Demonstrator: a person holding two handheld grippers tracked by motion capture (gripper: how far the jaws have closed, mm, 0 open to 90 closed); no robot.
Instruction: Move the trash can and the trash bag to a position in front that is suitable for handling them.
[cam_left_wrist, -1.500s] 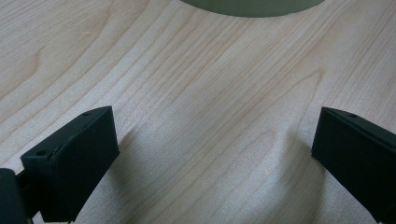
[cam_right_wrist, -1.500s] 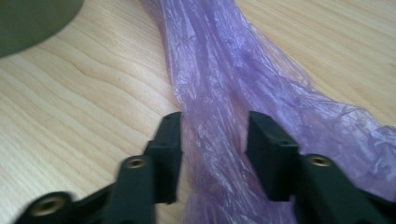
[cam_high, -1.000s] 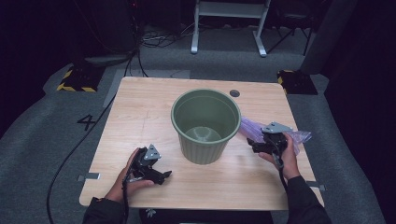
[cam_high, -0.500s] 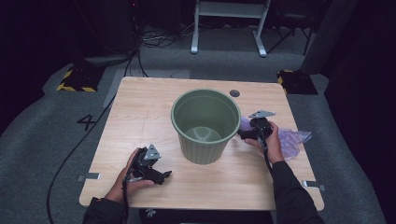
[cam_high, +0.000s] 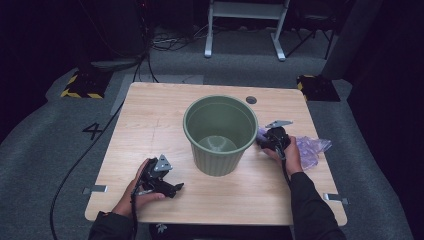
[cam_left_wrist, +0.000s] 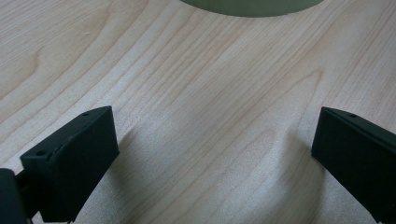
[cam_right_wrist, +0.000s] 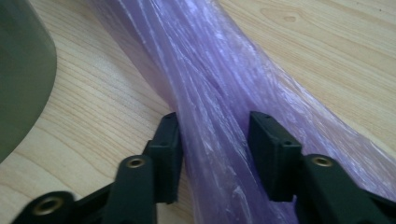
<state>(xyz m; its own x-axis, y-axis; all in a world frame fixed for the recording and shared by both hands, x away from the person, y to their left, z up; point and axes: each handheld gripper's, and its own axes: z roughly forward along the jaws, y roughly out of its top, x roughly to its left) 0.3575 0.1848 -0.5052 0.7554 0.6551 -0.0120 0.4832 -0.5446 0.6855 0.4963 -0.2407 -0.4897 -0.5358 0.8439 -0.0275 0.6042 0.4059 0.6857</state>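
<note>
High view: wooden desk with a green ribbed bin standing upright near its middle, mouth open. To the bin's right, a crumpled purple plastic bag lies flat on the desk, one end drawn toward the bin. The right gripper sits at that near end, just beside the bin's right wall, with the hand behind it and its nose aimed at the bin. The left gripper rests low on the desk, front-left of the bin and well apart from the bag.

Left gripper view: jaws spread wide, nothing between them but bare desk grain. The bin's base shows at the top edge, ahead of the jaws and not touching them.

Right gripper view: the purple bag, gathered into a long pleated band, runs from top left down between the two black jaws of the right gripper. The jaws have just been closing, with the bag between them. The left pad lies against the film's edge and the right pad meets its other side; a pinch on the gathered plastic. The bag lies on the desk beyond the jaws. The bin wall curves at the left, near the bag but apart from it.
</note>
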